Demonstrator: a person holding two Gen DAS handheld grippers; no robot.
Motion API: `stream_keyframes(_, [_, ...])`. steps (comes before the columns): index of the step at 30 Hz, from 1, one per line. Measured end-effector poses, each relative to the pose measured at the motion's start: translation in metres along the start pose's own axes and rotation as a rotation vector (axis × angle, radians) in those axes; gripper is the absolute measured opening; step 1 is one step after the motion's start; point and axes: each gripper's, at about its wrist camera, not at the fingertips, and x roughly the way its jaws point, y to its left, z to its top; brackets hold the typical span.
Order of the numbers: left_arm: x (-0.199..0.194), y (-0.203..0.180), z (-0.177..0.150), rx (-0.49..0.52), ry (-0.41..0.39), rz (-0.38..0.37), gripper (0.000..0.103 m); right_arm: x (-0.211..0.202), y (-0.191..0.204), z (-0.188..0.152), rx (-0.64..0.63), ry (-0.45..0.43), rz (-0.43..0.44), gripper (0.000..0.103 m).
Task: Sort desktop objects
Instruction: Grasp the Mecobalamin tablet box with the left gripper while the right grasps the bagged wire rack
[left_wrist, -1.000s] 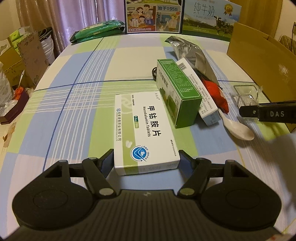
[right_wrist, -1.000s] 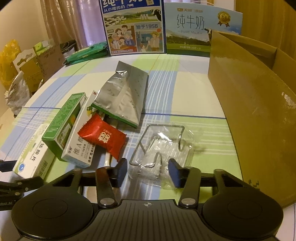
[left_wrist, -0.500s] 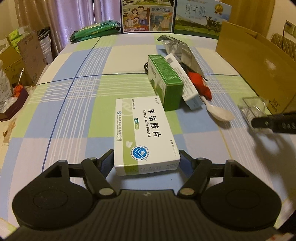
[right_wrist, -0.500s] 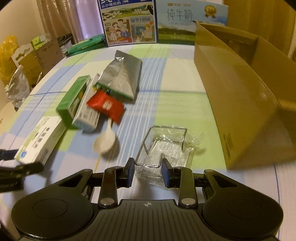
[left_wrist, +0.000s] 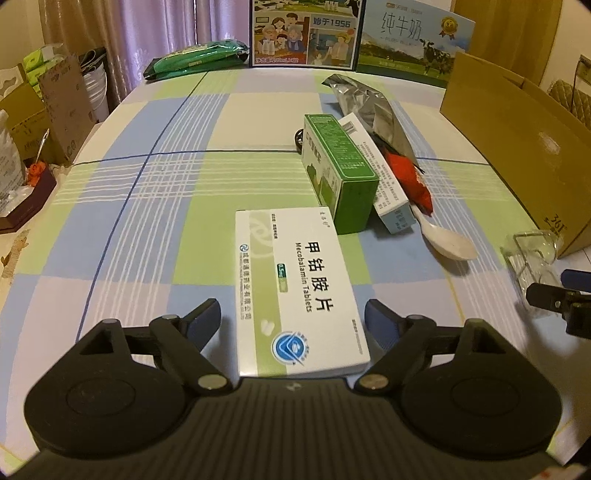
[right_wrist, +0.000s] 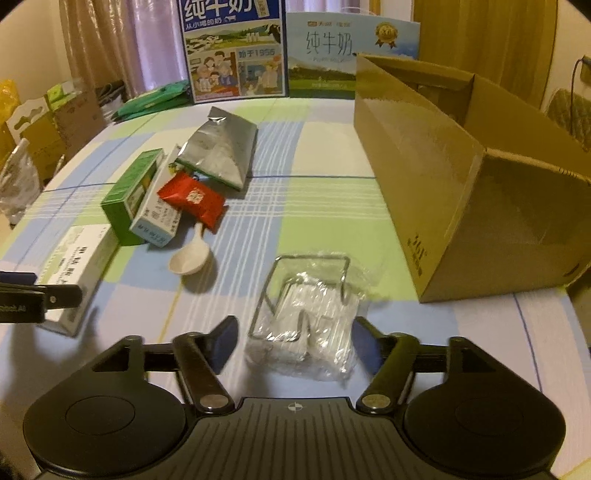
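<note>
A white tablet box (left_wrist: 299, 291) lies between the spread jaws of the left gripper (left_wrist: 291, 321); the right gripper (right_wrist: 293, 339), likewise released, straddles a bagged wire holder (right_wrist: 306, 314) on the plaid tablecloth (left_wrist: 155, 206). At right stands an open cardboard box (right_wrist: 461, 184), interior unclear; curtains (left_wrist: 155, 33) hang far behind.

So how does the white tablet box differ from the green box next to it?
The white tablet box lies flat on its broad face; the green box rests on a narrower side, so it stands taller. The white box sits alone between the open left claw's fingers; the green box is pressed against a pale blue-ended box in the pile. Both are closed cardboard cartons on the checked cloth.
</note>
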Motion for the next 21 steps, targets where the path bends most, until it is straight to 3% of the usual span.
stream_keyframes(2, [0.003,0.001,0.002,-0.009,0.002,-0.006,0.082,0.004,0.001,0.0,-0.01,-0.006,-0.013,0.079])
stream_keyframes(13, [0.017,-0.002,0.007,-0.003,0.014,-0.014,0.082,0.03,-0.001,0.01,-0.008,-0.021,-0.041,0.078])
stream_keyframes(15, [0.018,-0.002,0.007,-0.002,0.015,-0.012,0.082,0.032,0.002,0.01,-0.016,-0.025,-0.045,0.073])
stream_keyframes(16, [0.019,-0.002,0.007,-0.003,0.015,-0.012,0.082,0.033,0.003,0.01,-0.022,-0.027,-0.051,0.062])
stream_keyframes(17, [0.019,-0.002,0.008,-0.003,0.015,-0.012,0.082,0.033,0.004,0.011,-0.025,-0.03,-0.056,0.059])
stream_keyframes(21, [0.02,-0.001,0.009,-0.005,0.013,-0.017,0.081,0.031,0.003,0.011,-0.014,-0.029,-0.049,0.054])
